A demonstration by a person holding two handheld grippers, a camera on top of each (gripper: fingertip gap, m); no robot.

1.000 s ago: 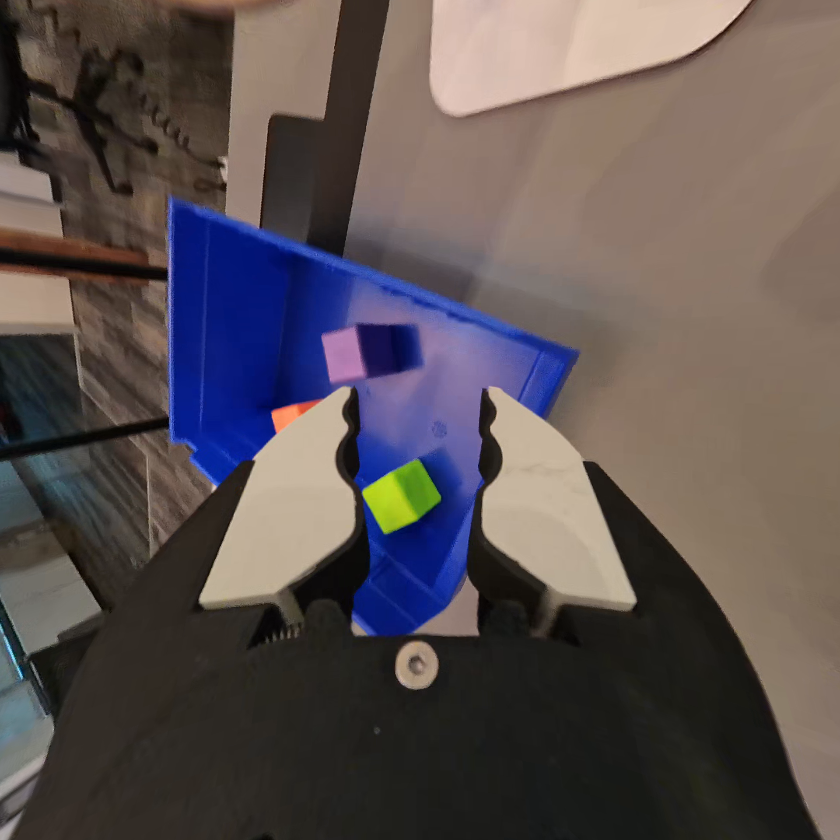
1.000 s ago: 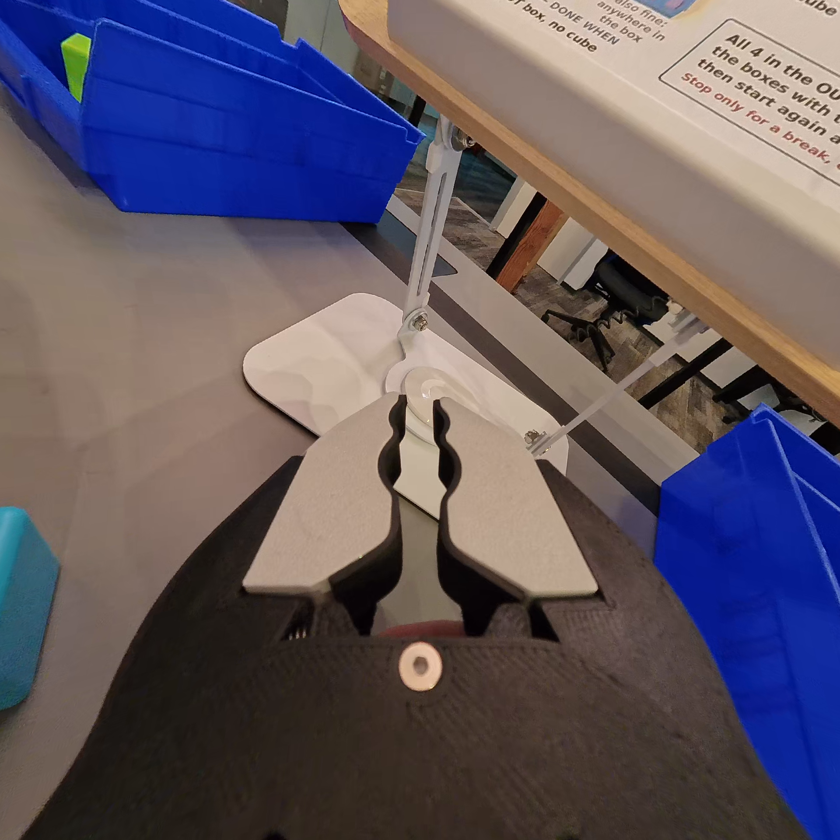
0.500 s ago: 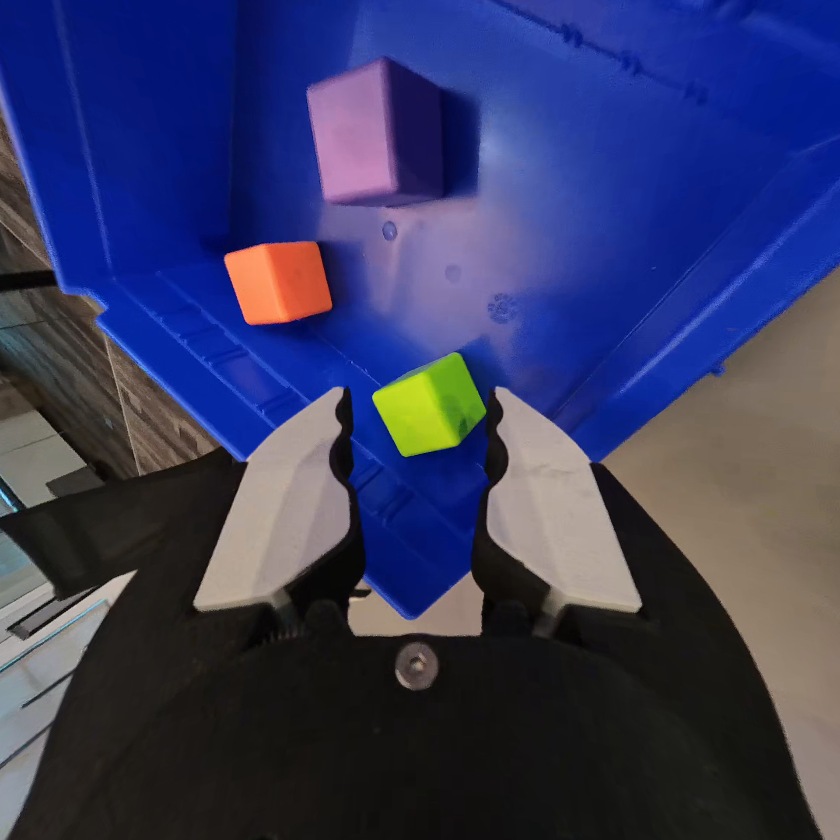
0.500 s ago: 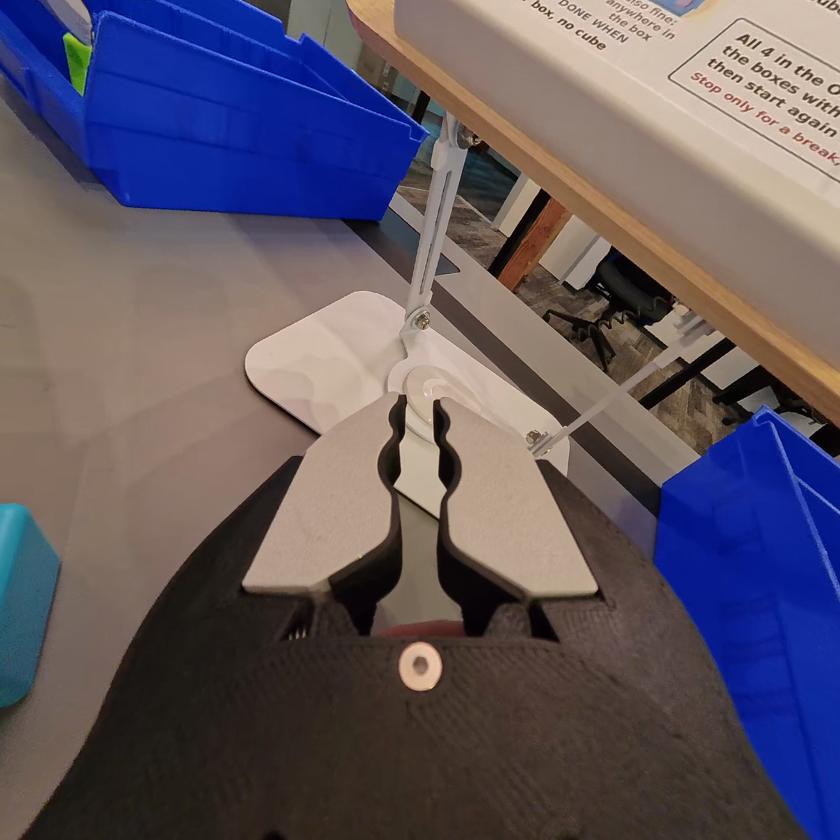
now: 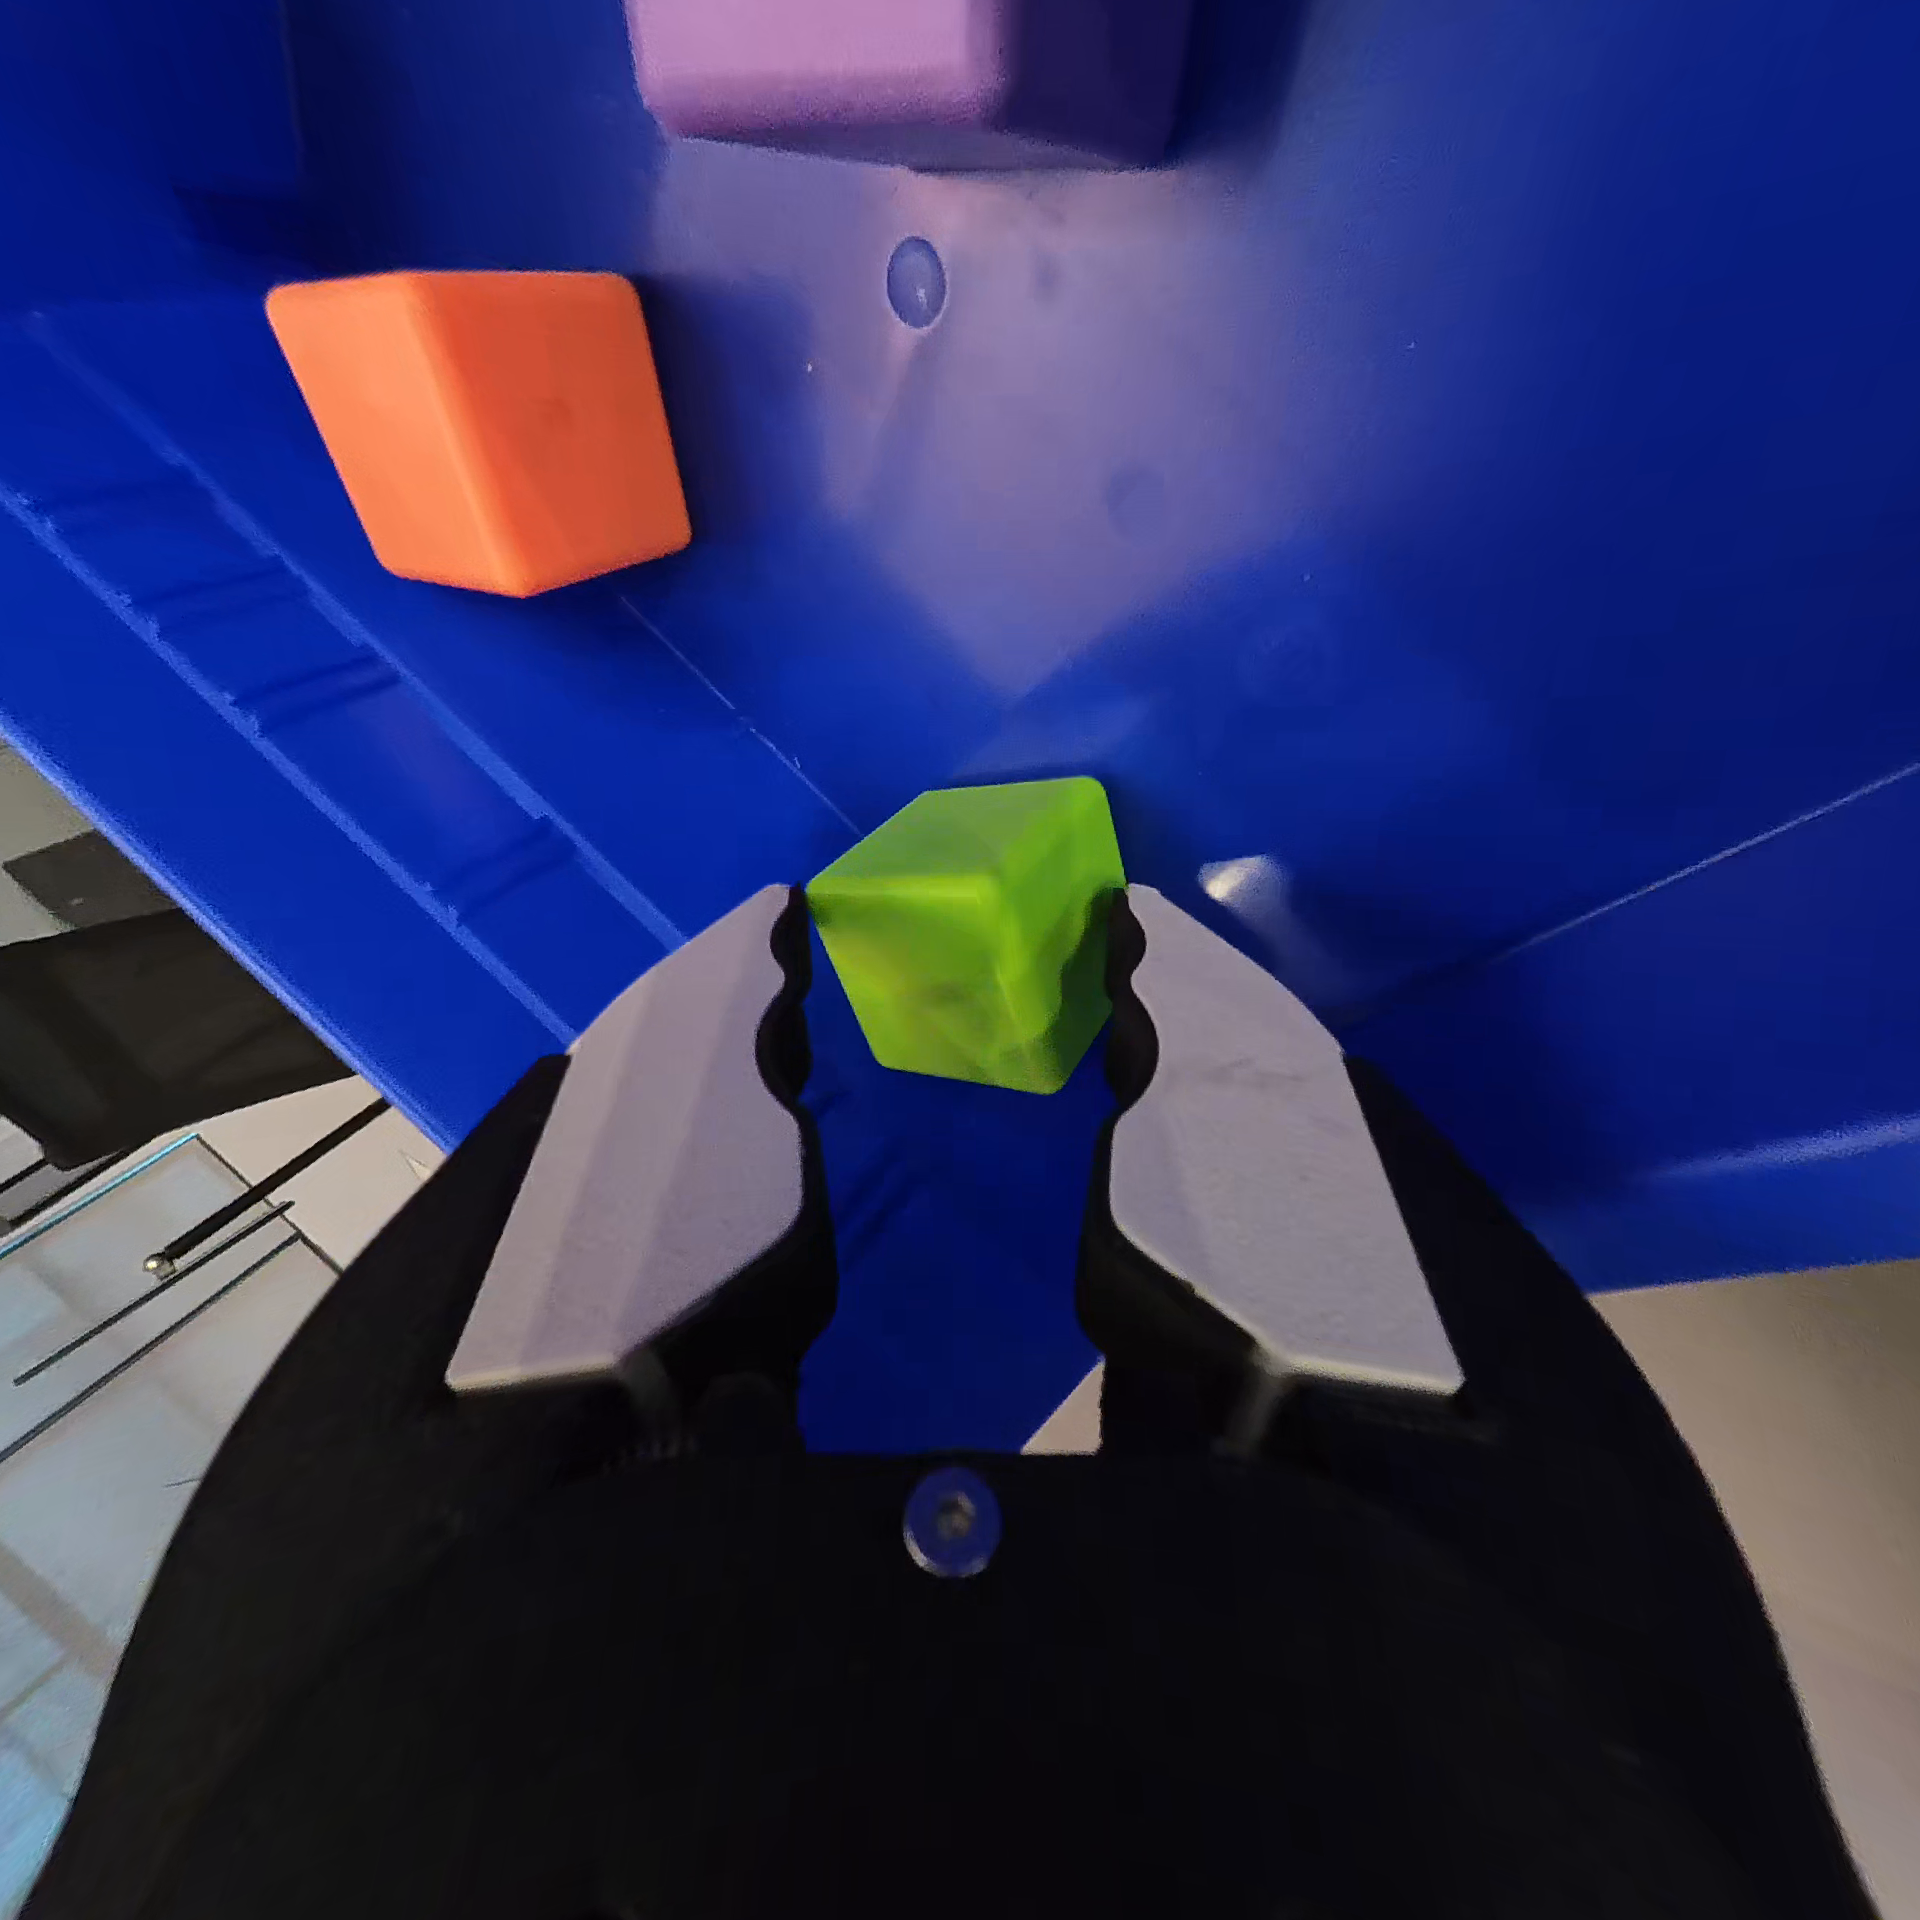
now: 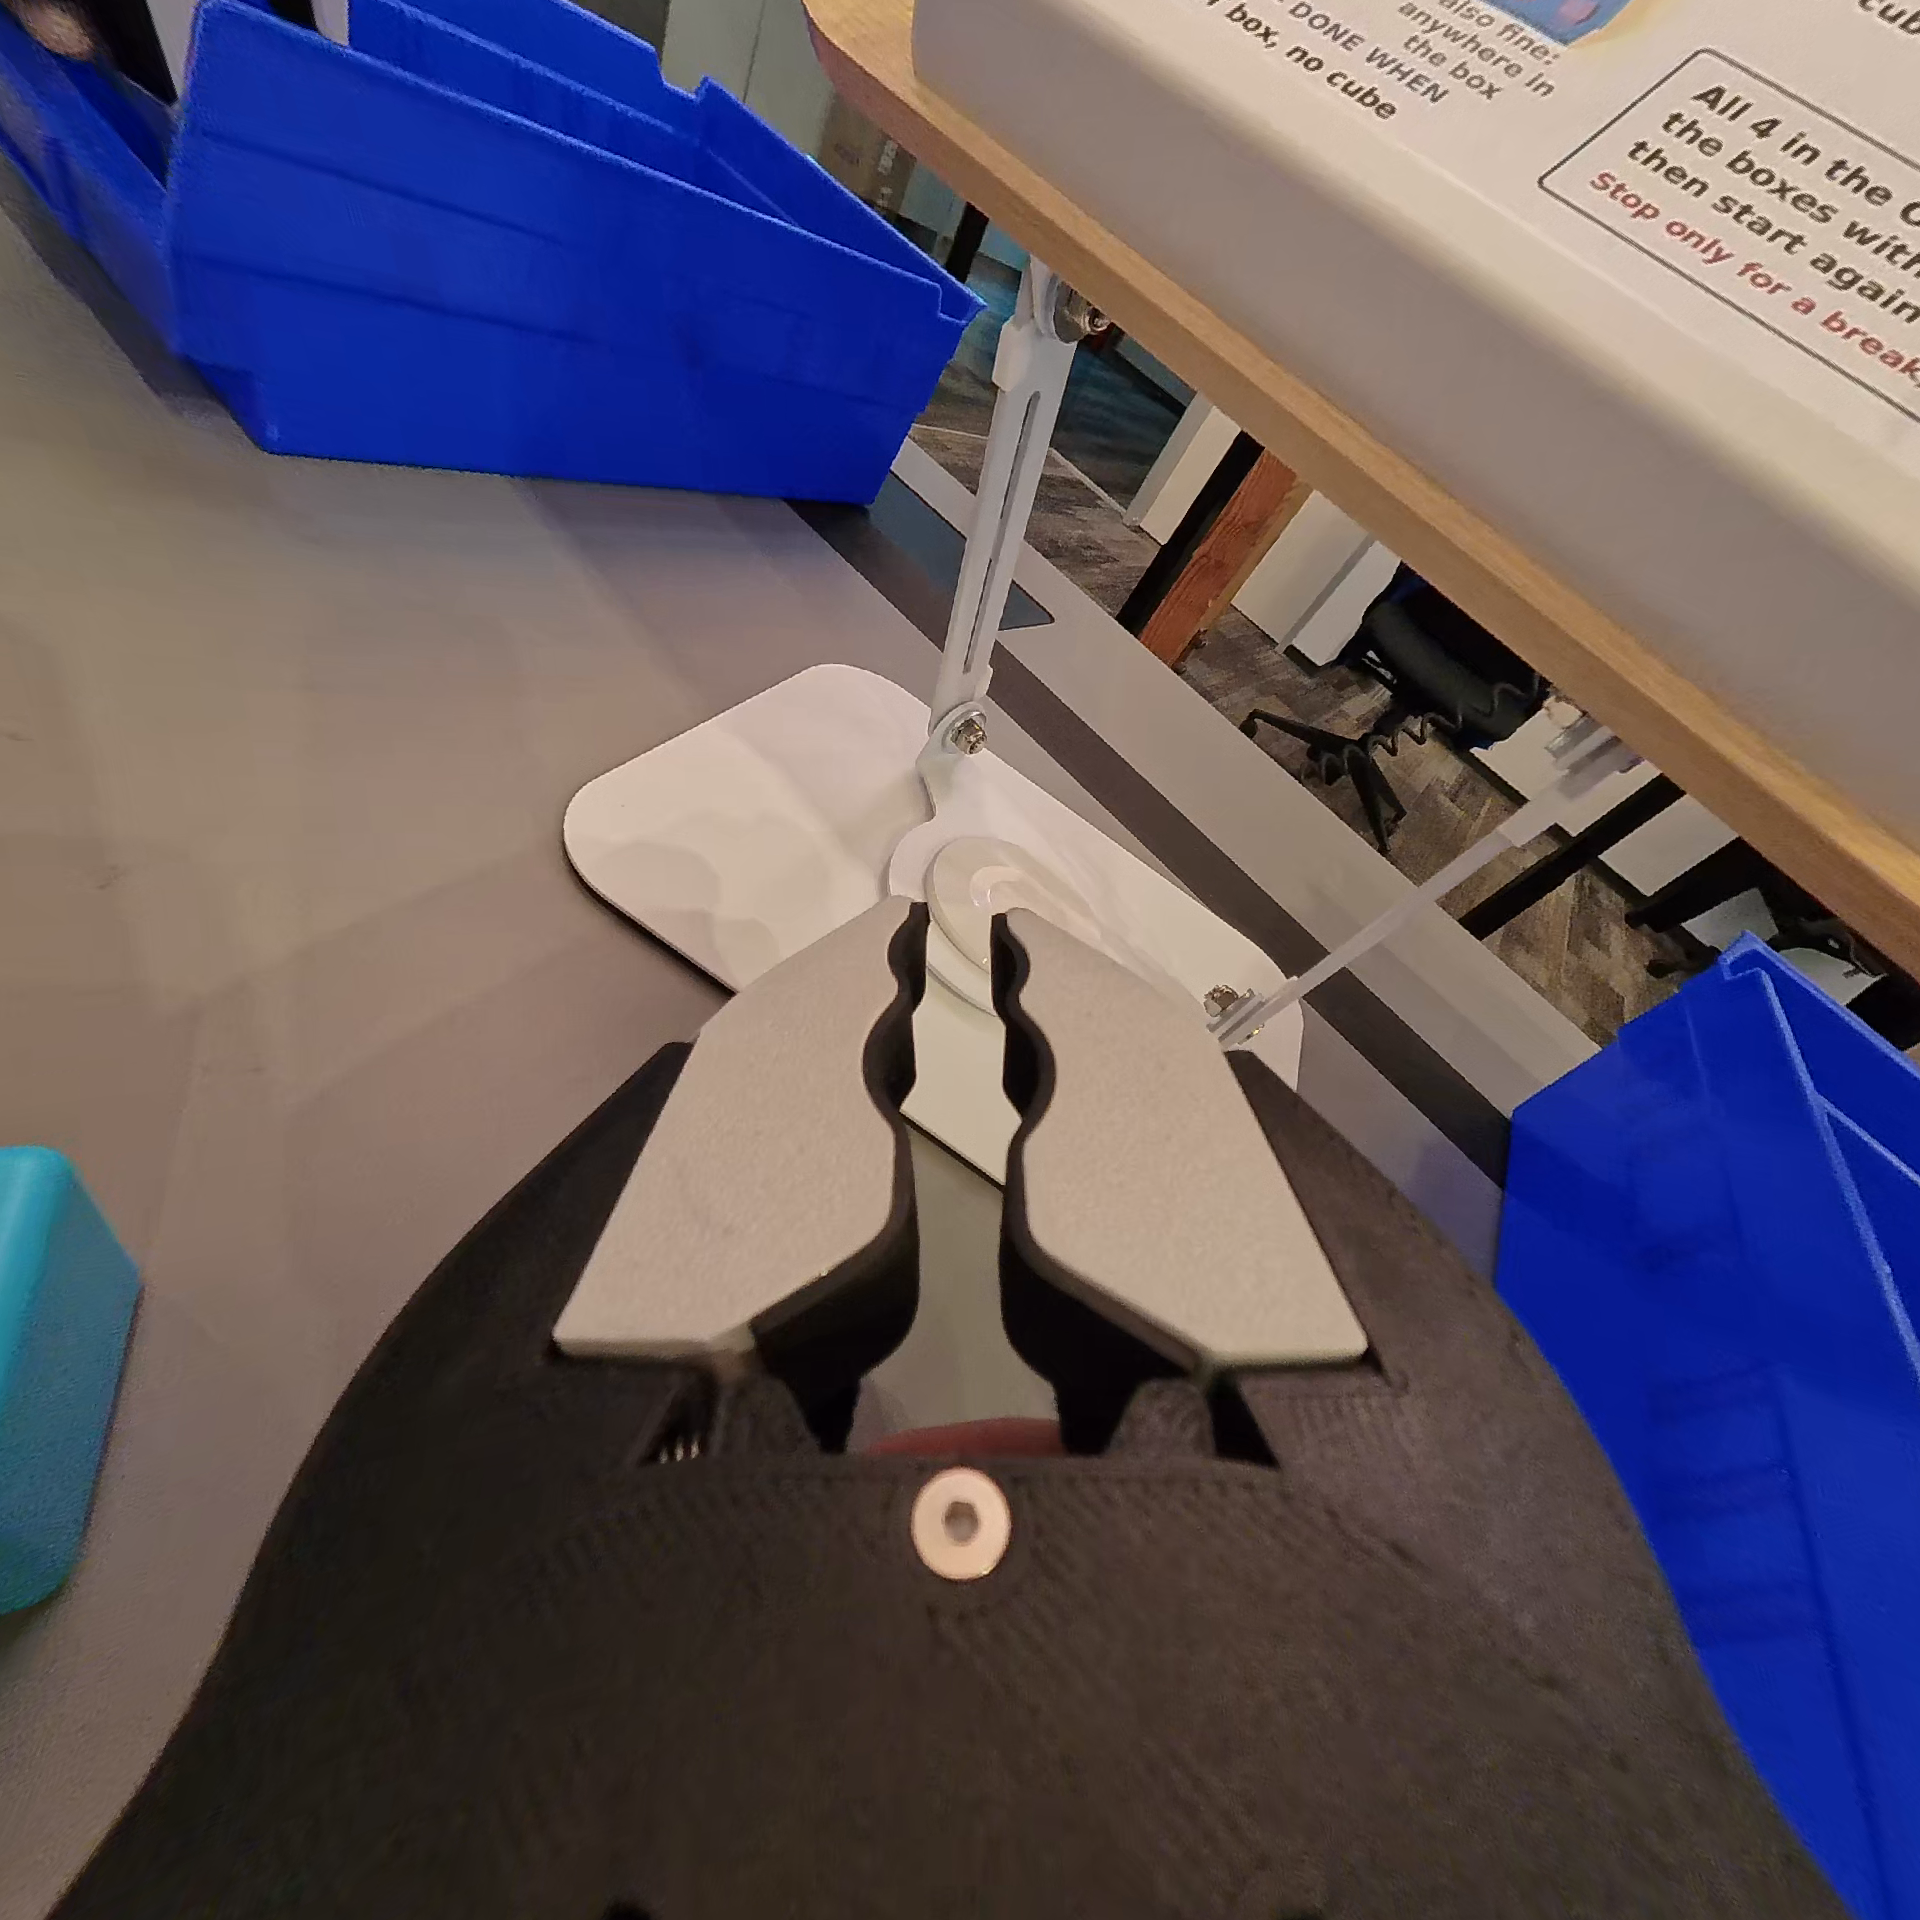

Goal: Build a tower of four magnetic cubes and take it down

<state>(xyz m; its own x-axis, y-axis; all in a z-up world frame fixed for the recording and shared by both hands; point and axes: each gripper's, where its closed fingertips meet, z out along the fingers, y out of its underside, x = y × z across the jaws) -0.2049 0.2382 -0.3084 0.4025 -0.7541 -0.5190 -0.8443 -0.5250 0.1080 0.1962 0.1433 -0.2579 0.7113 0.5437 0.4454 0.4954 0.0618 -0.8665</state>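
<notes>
**Green cube between the left fingers, grip not yet certain**

The green cube (image 5: 966,935) looks small, stiff and light, with smooth faces and softly rounded edges, so it may slip or twist if taken by its corners; it sits turned at an angle between the fingers, and flat opposite faces would be the better hold; being magnetic by the task, it may snap toward a neighbour. It lies on the floor of the blue bin (image 5: 1455,520), the orange cube (image 5: 478,426) and the purple cube (image 5: 894,73) well apart from it, farther in. The left gripper (image 5: 961,914) has its fingertips right at the cube's two sides; whether they press it yet I cannot tell. The right gripper (image 6: 954,930) hangs over the grey table (image 6: 312,727) with its fingers nearly together, holding nothing; a teal cube (image 6: 52,1371) stands at the left edge.
</notes>
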